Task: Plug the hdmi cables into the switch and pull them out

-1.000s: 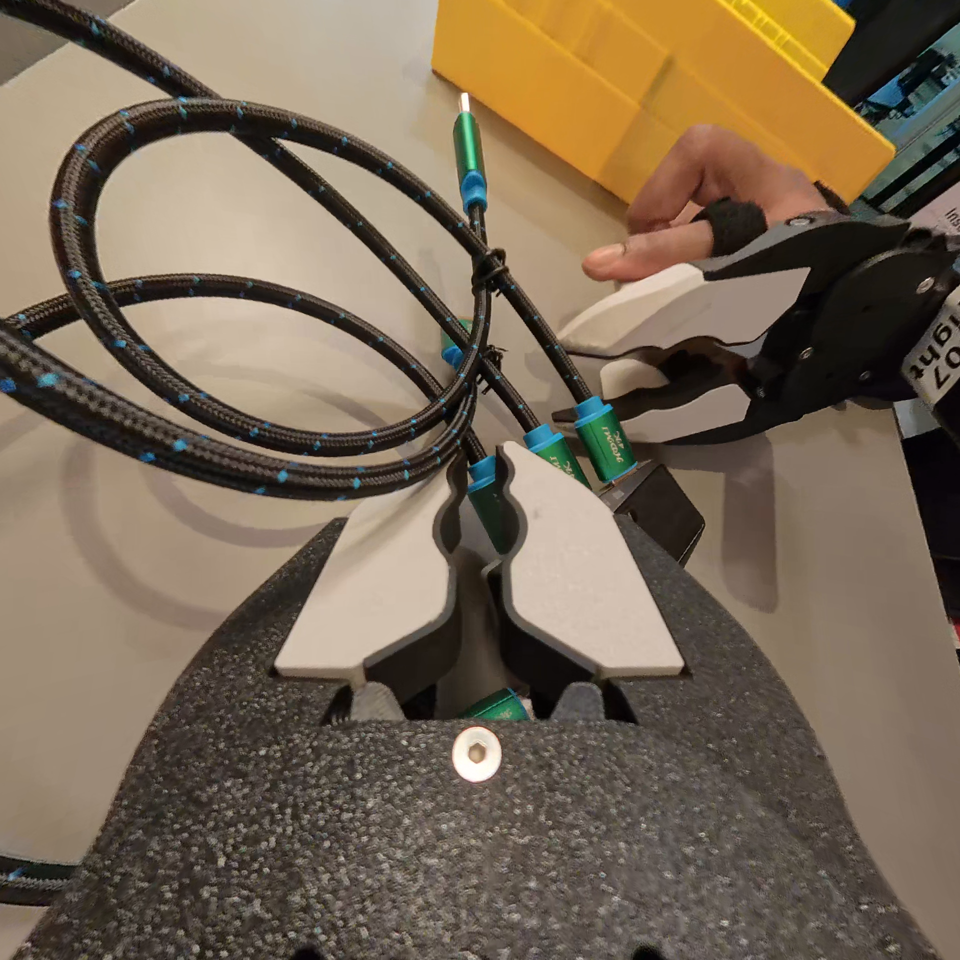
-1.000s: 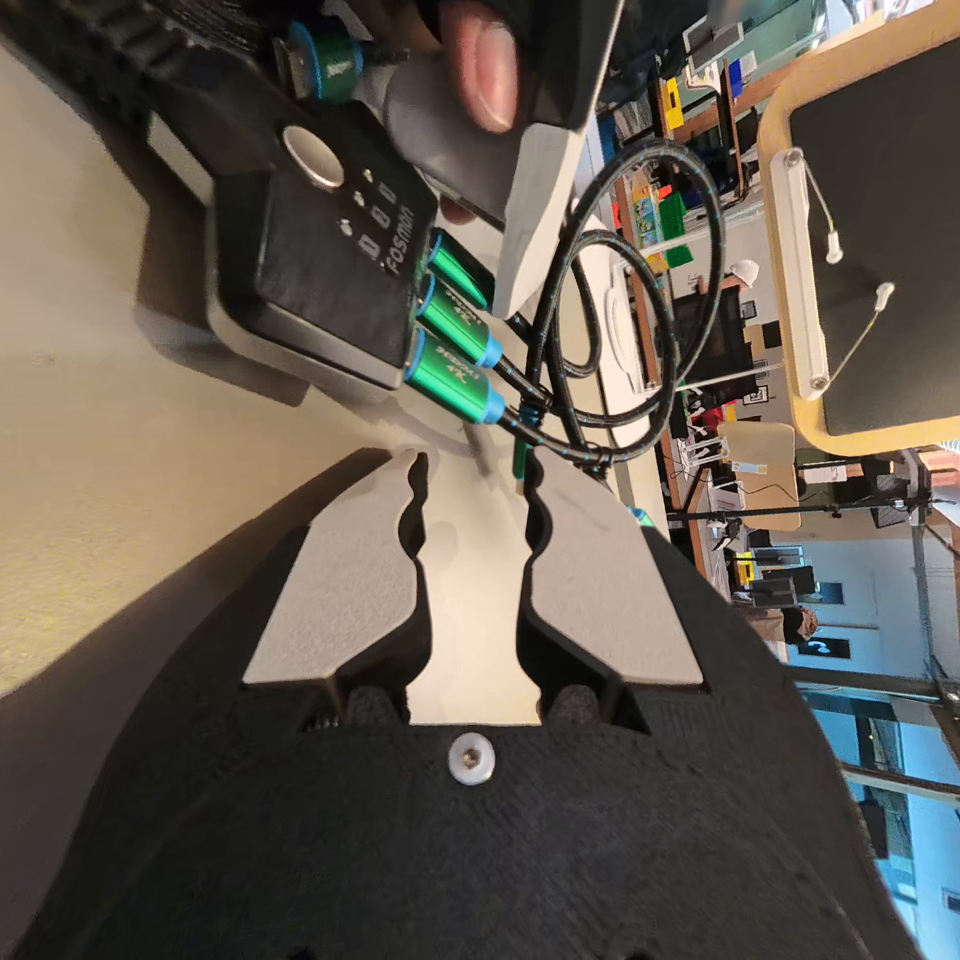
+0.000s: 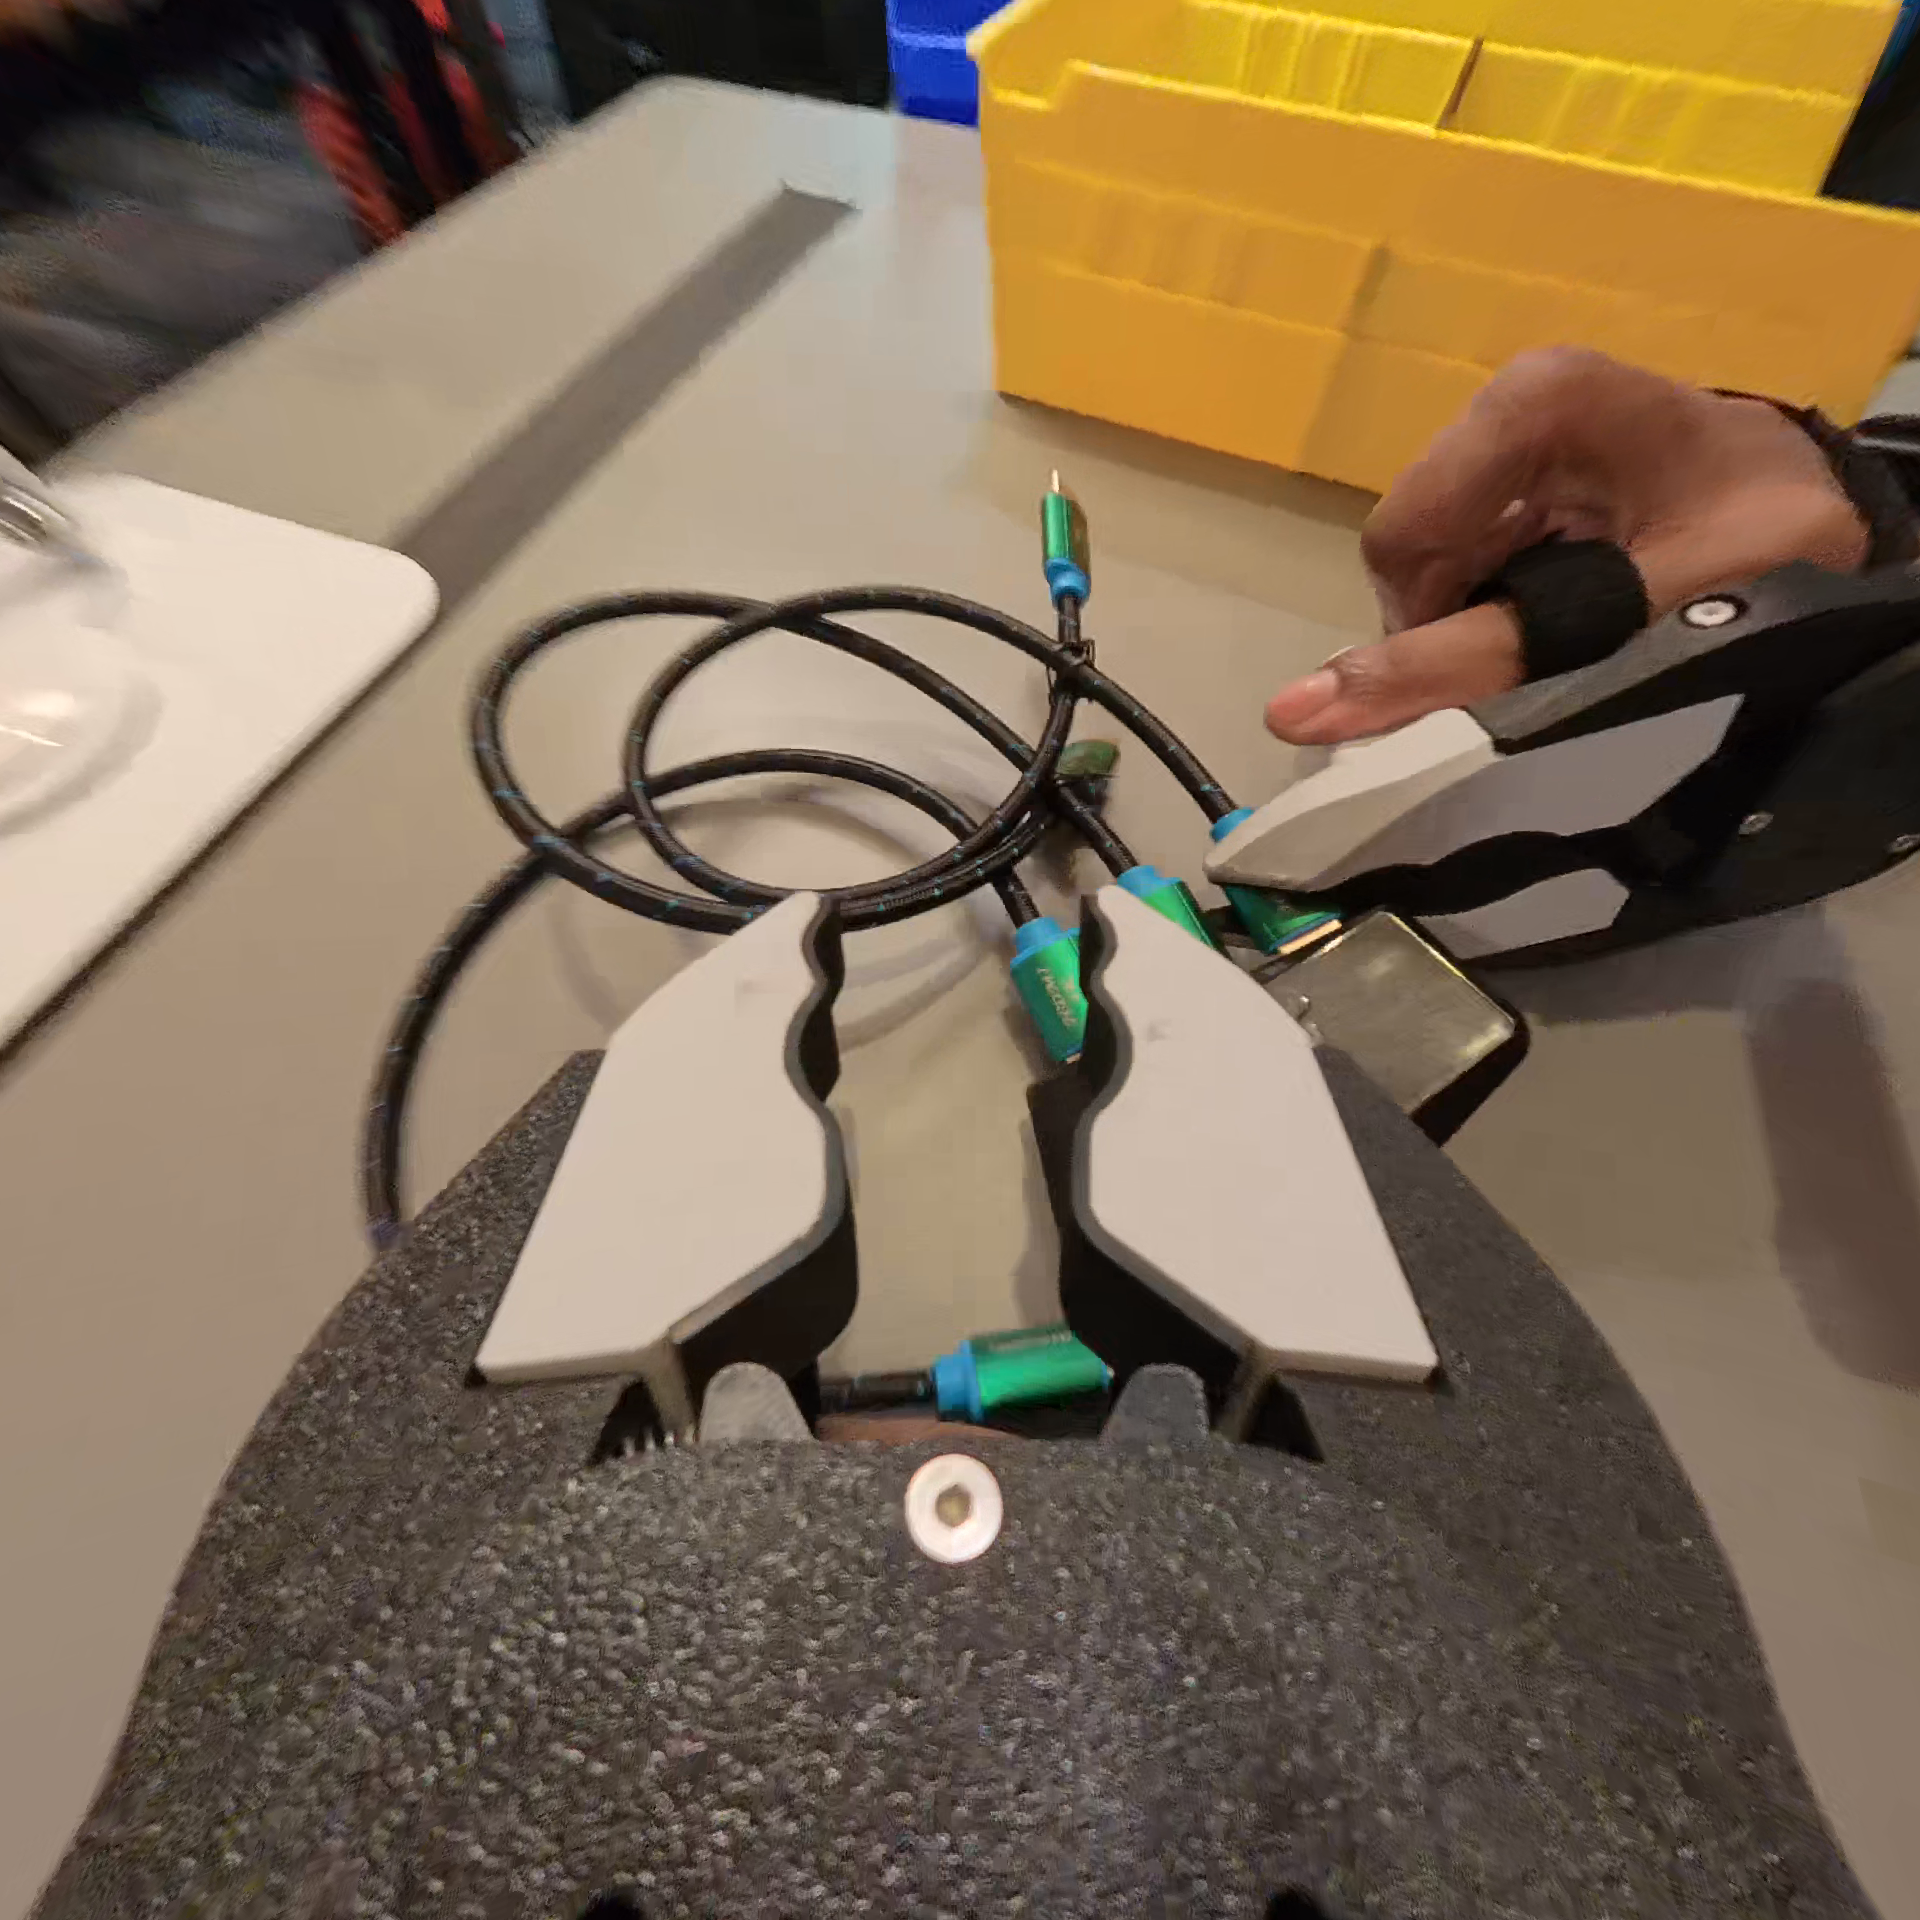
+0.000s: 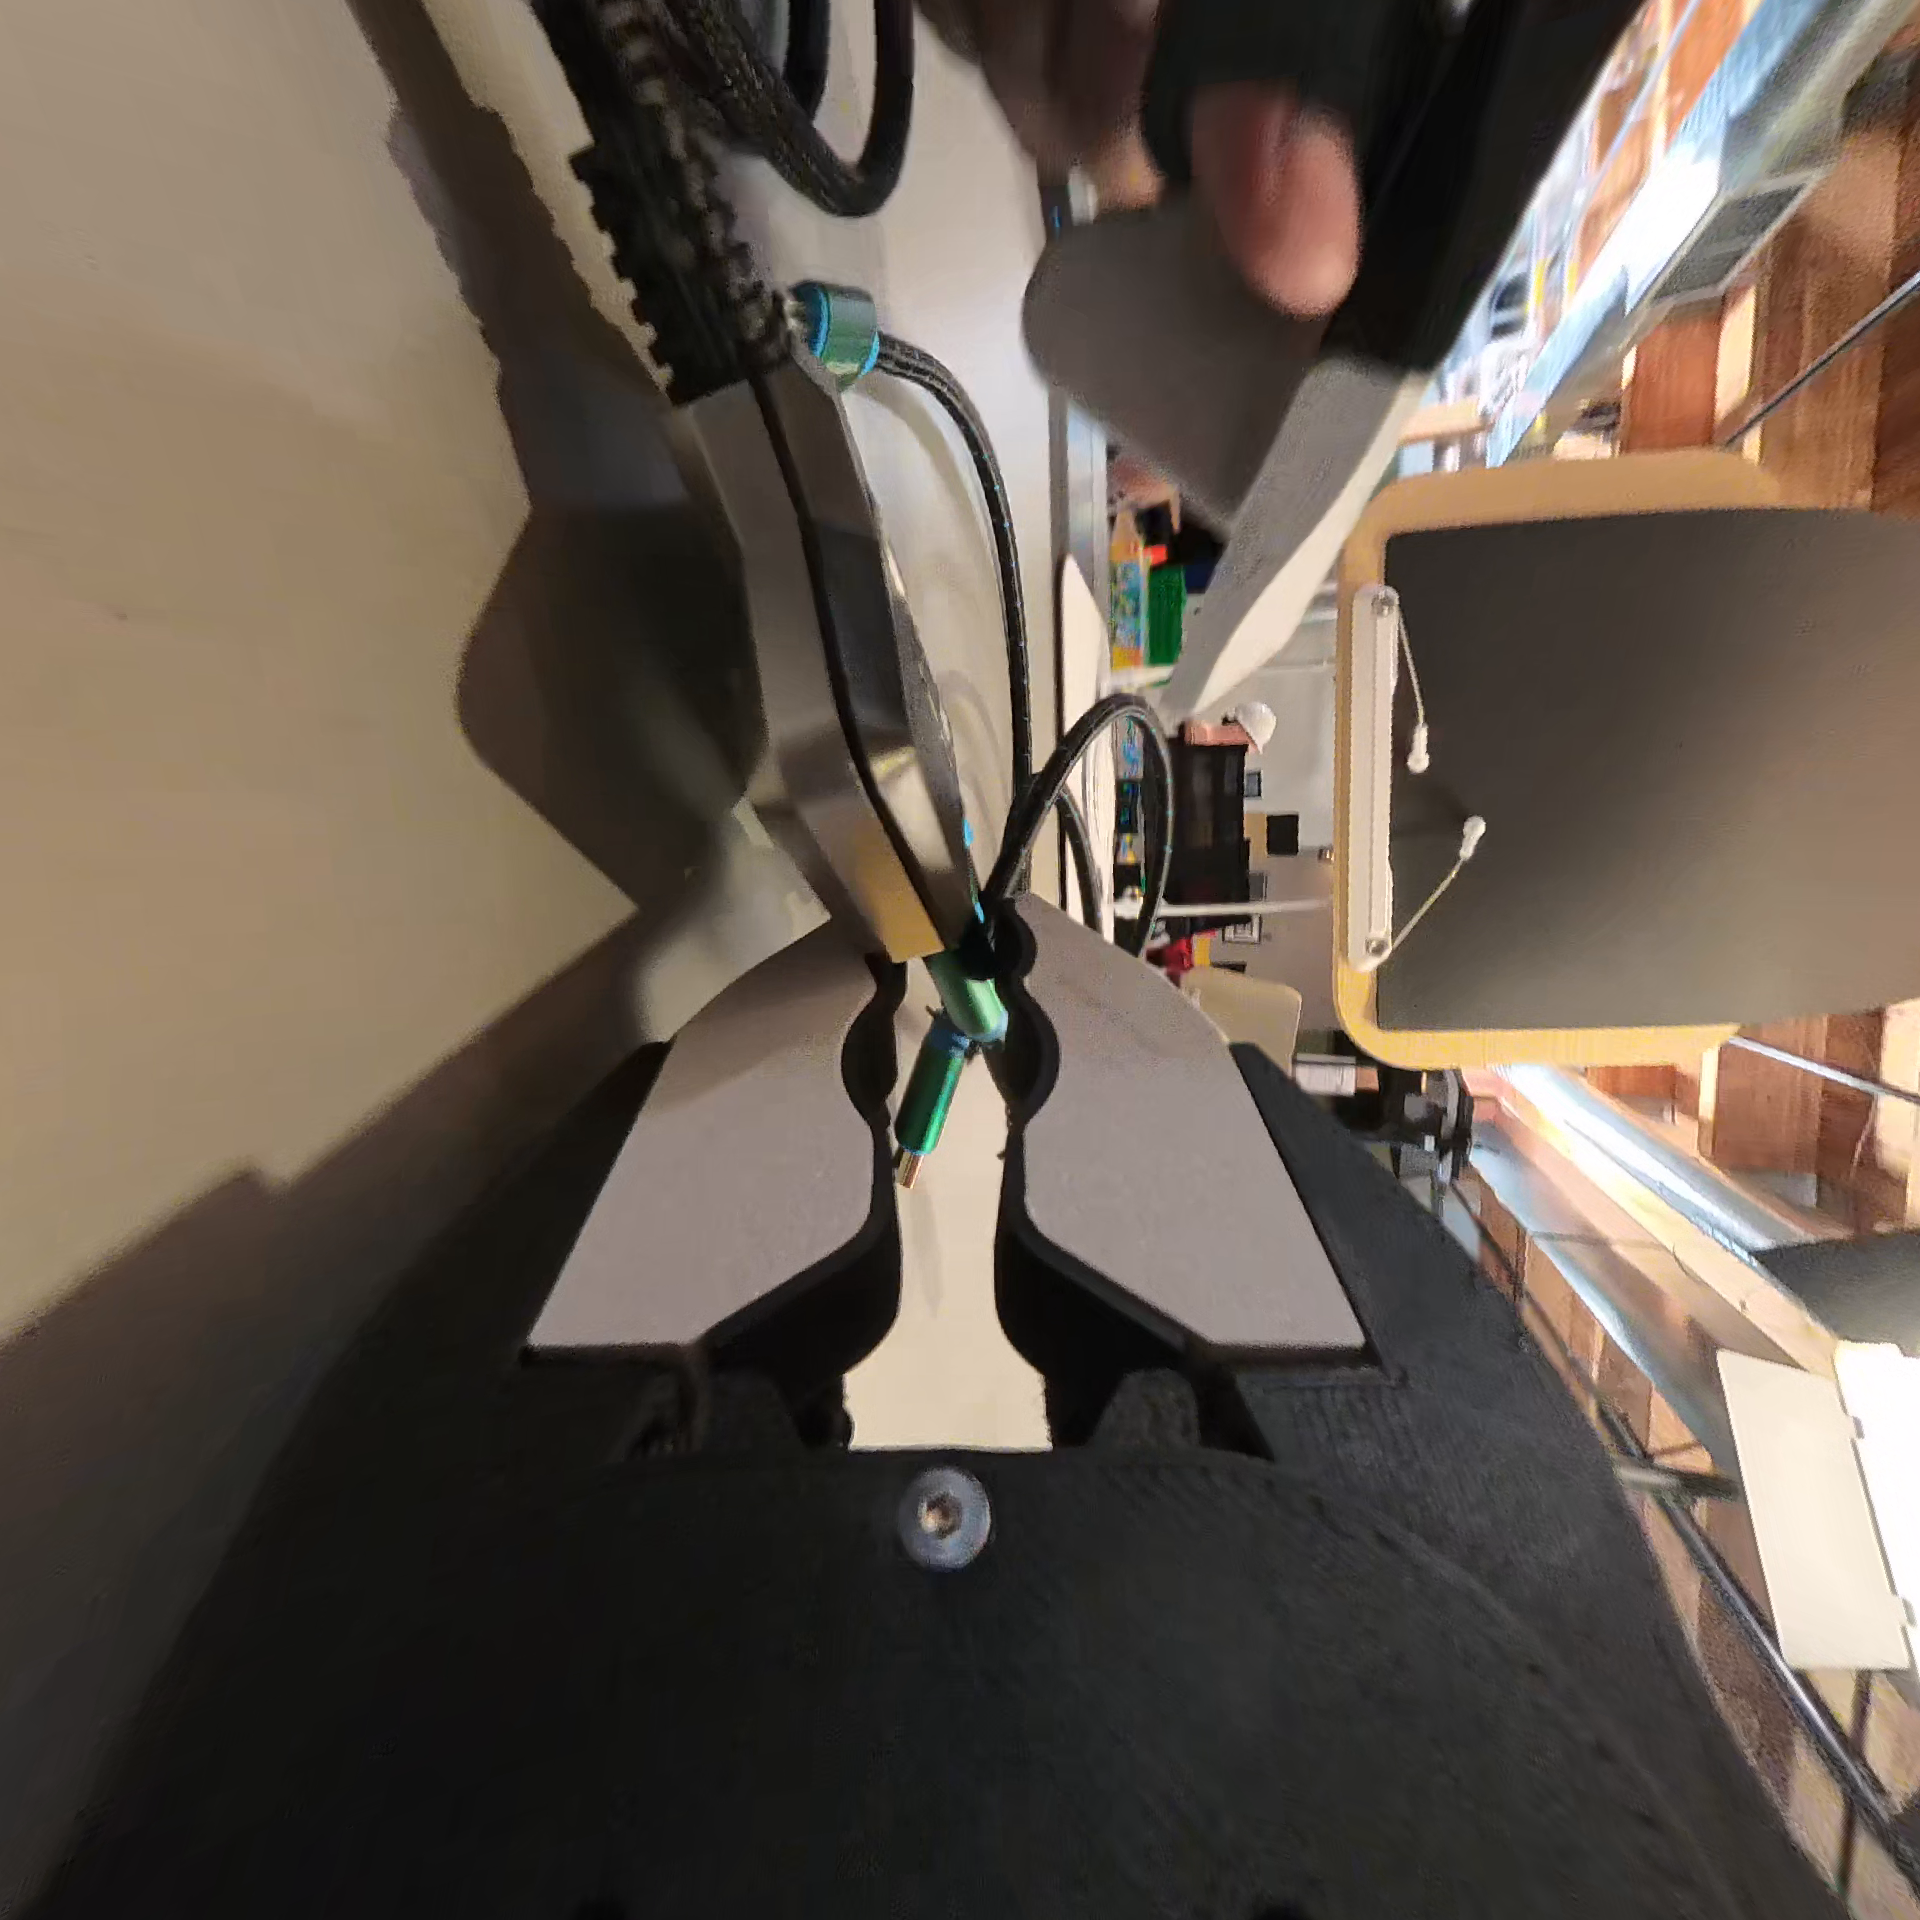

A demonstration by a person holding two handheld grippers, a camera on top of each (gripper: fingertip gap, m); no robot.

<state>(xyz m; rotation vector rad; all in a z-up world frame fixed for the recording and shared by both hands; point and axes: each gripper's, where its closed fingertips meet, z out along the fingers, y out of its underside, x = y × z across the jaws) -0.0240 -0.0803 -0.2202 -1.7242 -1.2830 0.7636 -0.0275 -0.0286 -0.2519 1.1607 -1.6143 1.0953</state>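
Left tongs (image 3: pixel 951 961) released, hovering just beside a freed green HDMI plug (image 3: pixel 1049 992). Right tongs (image 3: pixel 1262 883) clamp another plug (image 3: pixel 1273 914) at the black switch (image 3: pixel 1392 1013), mid-table near the yellow bin (image 3: pixel 1351 260), probably pulling it out.

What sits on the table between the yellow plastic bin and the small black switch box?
In the left wrist view, the right hand-held gripper and braided black cable loops.
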